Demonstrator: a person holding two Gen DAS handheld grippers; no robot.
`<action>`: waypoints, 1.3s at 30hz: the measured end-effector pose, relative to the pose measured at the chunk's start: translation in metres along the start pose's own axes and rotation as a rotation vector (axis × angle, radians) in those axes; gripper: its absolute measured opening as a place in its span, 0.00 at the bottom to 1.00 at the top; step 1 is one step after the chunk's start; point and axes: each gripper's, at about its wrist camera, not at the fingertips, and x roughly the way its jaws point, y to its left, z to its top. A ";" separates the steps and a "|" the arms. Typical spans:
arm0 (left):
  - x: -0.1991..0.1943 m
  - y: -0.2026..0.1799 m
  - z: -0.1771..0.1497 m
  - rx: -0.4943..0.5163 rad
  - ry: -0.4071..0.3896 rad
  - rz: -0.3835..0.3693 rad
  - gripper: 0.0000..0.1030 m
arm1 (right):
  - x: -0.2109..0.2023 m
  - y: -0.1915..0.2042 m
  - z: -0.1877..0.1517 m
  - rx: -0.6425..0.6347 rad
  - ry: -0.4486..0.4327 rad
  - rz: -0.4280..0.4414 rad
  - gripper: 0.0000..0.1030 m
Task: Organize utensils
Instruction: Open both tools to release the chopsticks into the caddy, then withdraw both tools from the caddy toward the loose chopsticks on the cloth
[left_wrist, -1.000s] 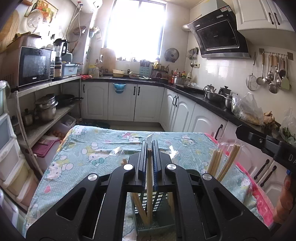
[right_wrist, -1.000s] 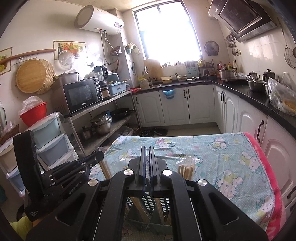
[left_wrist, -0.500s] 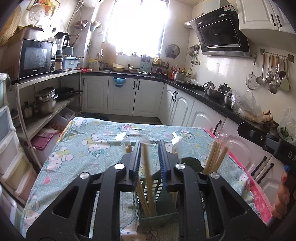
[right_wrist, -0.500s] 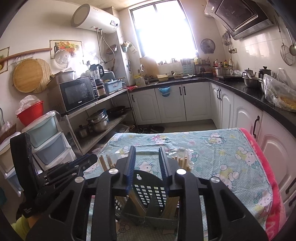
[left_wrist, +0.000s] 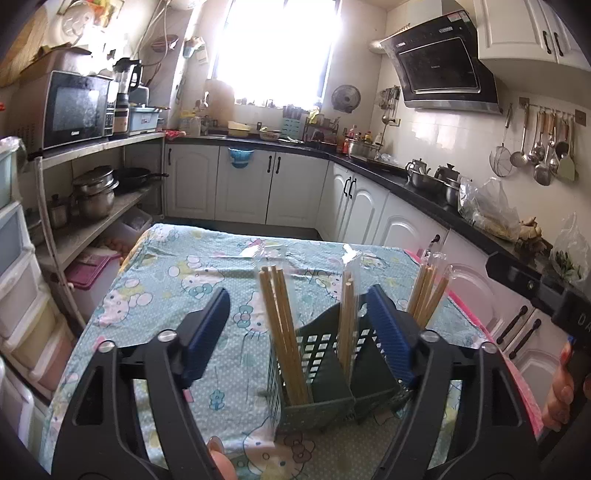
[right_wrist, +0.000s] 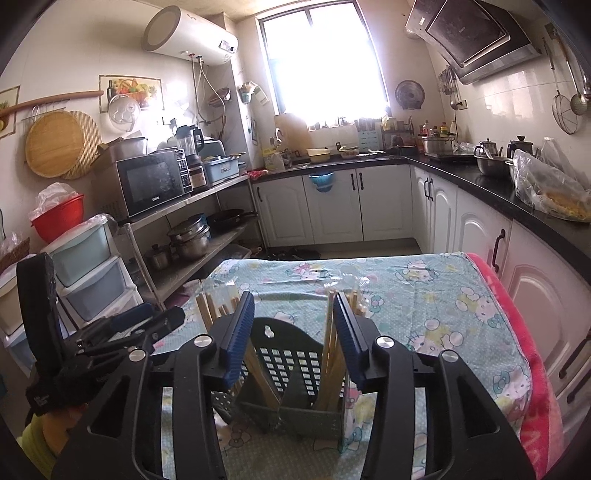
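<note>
A dark green perforated utensil holder (left_wrist: 321, 373) stands on the cartoon-print tablecloth (left_wrist: 177, 280). Bare wooden chopsticks (left_wrist: 282, 325) lean in its left compartment, and a clear-wrapped pair (left_wrist: 347, 317) stands in the middle. My left gripper (left_wrist: 297, 328) is opening with its blue pads wide on either side of them, touching neither. In the right wrist view the holder (right_wrist: 291, 373) sits between the opening jaws of my right gripper (right_wrist: 294, 332). Wrapped chopsticks (right_wrist: 332, 354) stand close to the right pad, free of it.
More chopsticks (left_wrist: 428, 291) stick up at the holder's right side. The right gripper's body (left_wrist: 535, 288) and a hand (left_wrist: 561, 387) sit at the right edge. A pink blanket edge (right_wrist: 532, 354) lines the table's right side. White cabinets (right_wrist: 476, 243) and storage drawers (right_wrist: 85, 266) flank the table.
Both grippers were shut on chopsticks above the holder and have opened. The chopsticks now stand loose in the holder. Both grippers have drawn back a little.
</note>
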 end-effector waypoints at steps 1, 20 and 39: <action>-0.001 0.000 0.000 0.000 0.001 0.001 0.73 | -0.002 0.000 -0.002 0.001 0.001 -0.002 0.43; -0.036 0.008 -0.025 -0.030 0.006 -0.020 0.90 | -0.026 0.001 -0.037 0.002 0.035 -0.020 0.50; -0.049 -0.006 -0.051 -0.011 0.039 -0.044 0.90 | -0.051 -0.008 -0.079 -0.003 0.083 -0.057 0.50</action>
